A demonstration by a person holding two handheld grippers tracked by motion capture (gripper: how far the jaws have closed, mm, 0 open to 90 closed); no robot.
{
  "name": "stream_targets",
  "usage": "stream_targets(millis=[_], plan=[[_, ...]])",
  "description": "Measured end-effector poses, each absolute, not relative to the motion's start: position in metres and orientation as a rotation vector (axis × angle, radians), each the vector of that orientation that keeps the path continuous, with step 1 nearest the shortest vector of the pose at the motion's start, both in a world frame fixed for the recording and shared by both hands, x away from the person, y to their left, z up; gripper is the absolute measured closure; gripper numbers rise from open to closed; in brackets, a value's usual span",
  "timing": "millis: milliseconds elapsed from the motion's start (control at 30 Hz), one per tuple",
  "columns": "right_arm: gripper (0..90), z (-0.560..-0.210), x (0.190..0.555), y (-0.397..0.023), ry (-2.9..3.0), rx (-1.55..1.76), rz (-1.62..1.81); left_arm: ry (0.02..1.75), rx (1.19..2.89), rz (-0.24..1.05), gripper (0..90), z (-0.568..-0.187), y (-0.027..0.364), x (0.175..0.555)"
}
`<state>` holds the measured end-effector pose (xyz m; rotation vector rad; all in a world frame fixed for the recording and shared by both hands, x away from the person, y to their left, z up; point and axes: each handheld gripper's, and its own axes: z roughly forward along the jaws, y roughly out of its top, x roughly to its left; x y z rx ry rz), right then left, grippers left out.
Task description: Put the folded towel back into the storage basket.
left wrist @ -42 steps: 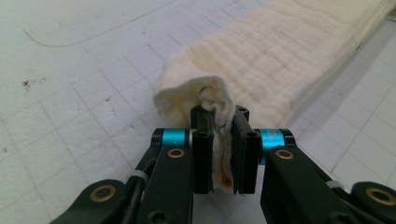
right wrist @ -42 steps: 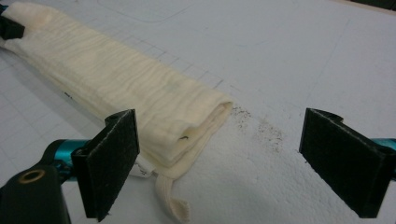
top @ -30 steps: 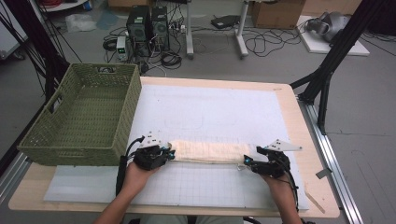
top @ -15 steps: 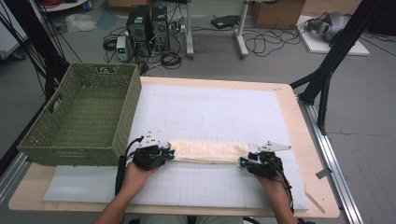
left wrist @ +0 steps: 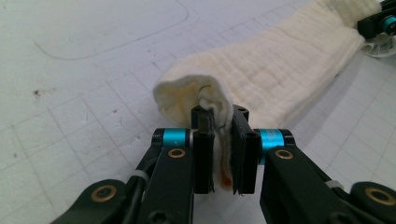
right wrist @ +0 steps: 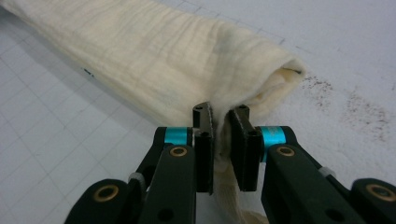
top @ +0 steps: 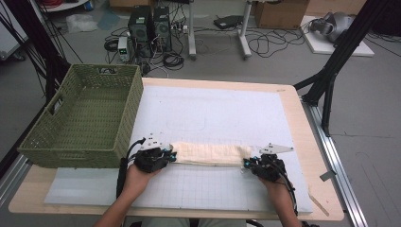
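Now our right gripper [right wrist: 220,122] has just closed on the cloth [top: 208,153] at lower centre; our left gripper [left wrist: 219,122] pinches its other end, ready to lift.

The high view looks down over the table [top: 293,101]; both gripper views sit close, sharing the folded cloth [top: 210,153].

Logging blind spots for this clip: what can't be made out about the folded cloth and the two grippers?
- Cloth layers: the fold count is too fine for the high view, and bunched at both ends in the gripper views.
- Left gripper: fabric covers its pad faces.
- Right gripper: its jaws have just been closing with cloth between them; the lower edge cuts off the cloth below them.
- Basket: its near wall hides the floor behind it.
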<state>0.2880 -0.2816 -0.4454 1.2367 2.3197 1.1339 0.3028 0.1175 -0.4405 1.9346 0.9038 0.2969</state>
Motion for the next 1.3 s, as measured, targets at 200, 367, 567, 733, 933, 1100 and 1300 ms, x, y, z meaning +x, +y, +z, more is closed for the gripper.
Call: stream_targets(millis=[200,367,567,733,933,1100,1300], plan=[[81.4,-0.437,0.289,-0.286,2.287,1.227,1.148,0.869,1.885,0.307,81.0,-0.426,0.12,0.3],[81.4,-0.428,0.289,-0.287,2.254,1.201,1.155,0.839,1.85,0.32,81.0,-0.412,0.121,0.297],[81.4,-0.418,0.289,-0.287,2.225,1.172,1.181,0.811,1.822,0.338,81.0,-0.398,0.123,0.296],[81.3,-0.409,0.291,-0.286,2.211,1.124,1.219,0.799,1.798,0.355,80.9,-0.387,0.128,0.294],[81.4,-0.395,0.299,-0.283,2.186,1.092,1.269,0.786,1.769,0.374,80.9,-0.371,0.135,0.293],[81.4,-0.378,0.309,-0.276,2.174,1.048,1.275,0.77,1.757,0.4,80.9,-0.355,0.142,0.291],[81.4,-0.36,0.325,-0.264,2.163,1.006,1.286,0.761,1.742,0.435,80.9,-0.34,0.151,0.288]])
